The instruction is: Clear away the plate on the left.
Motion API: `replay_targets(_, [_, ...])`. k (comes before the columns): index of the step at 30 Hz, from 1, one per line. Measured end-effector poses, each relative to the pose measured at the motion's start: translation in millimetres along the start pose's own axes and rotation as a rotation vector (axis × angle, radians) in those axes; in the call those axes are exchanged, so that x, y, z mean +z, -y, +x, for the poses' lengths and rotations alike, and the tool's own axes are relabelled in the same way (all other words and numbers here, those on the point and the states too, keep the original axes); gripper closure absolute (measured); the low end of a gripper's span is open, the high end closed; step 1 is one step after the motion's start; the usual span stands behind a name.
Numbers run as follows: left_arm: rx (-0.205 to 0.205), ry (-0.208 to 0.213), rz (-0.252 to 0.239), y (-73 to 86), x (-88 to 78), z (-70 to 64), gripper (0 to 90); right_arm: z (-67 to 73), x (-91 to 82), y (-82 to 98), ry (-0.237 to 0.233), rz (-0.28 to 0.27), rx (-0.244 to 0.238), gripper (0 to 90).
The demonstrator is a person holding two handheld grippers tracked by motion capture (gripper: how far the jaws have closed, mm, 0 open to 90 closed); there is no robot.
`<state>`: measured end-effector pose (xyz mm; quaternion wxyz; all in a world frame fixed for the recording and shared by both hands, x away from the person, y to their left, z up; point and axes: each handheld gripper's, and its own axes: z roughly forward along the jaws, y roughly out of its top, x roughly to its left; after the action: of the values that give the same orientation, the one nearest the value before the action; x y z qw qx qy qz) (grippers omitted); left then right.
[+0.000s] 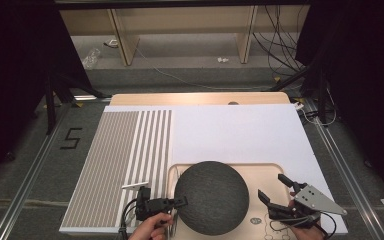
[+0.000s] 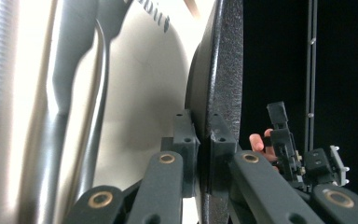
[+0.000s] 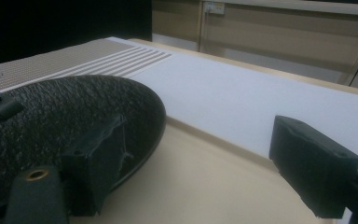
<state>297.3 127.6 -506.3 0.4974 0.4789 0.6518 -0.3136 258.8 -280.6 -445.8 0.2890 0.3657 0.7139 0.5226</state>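
A round dark speckled plate (image 1: 211,197) lies on a pale wooden tray (image 1: 265,172) at the near edge of the table. My left gripper (image 1: 180,202) reaches in from the left and is shut on the plate's left rim. In the left gripper view the plate (image 2: 223,70) stands edge on, with the left gripper (image 2: 204,135) pinching it from both sides. My right gripper (image 1: 274,186) hovers open over the tray just right of the plate, holding nothing. In the right gripper view the plate (image 3: 65,112) sits beside the left jaw of the right gripper (image 3: 200,154), over bare tray (image 3: 214,186).
A white mat (image 1: 240,132) covers the table behind the tray, and a grey-and-white striped board (image 1: 125,160) lies at the left with a small white strip (image 1: 135,185) on it. Shelves and cables stand beyond the table's far edge.
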Motion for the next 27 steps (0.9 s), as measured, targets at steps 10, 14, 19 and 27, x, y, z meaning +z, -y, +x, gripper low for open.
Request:
replay_targets(10, [0.007, -0.008, 0.047, 4.2, 18.3, -3.0, 85.1, -0.1, -0.1, 0.1, -0.002, -0.003, 0.001, 19.1])
replay_targets(14, [0.013, -0.016, 0.060, 6.1, 24.6, -3.2, 85.1, -0.2, 0.0, 0.2, -0.003, -0.003, 0.001, 19.1])
replay_targets(19, [0.016, -0.025, 0.078, 6.9, 32.1, -3.5, 85.1, 0.1, 0.0, 0.2, -0.003, -0.003, -0.001, 19.1])
replay_targets(27, [0.008, -0.033, 0.089, 7.7, 39.5, -2.8, 85.0, -0.1, -0.1, 0.2, -0.004, -0.003, 0.000, 19.1])
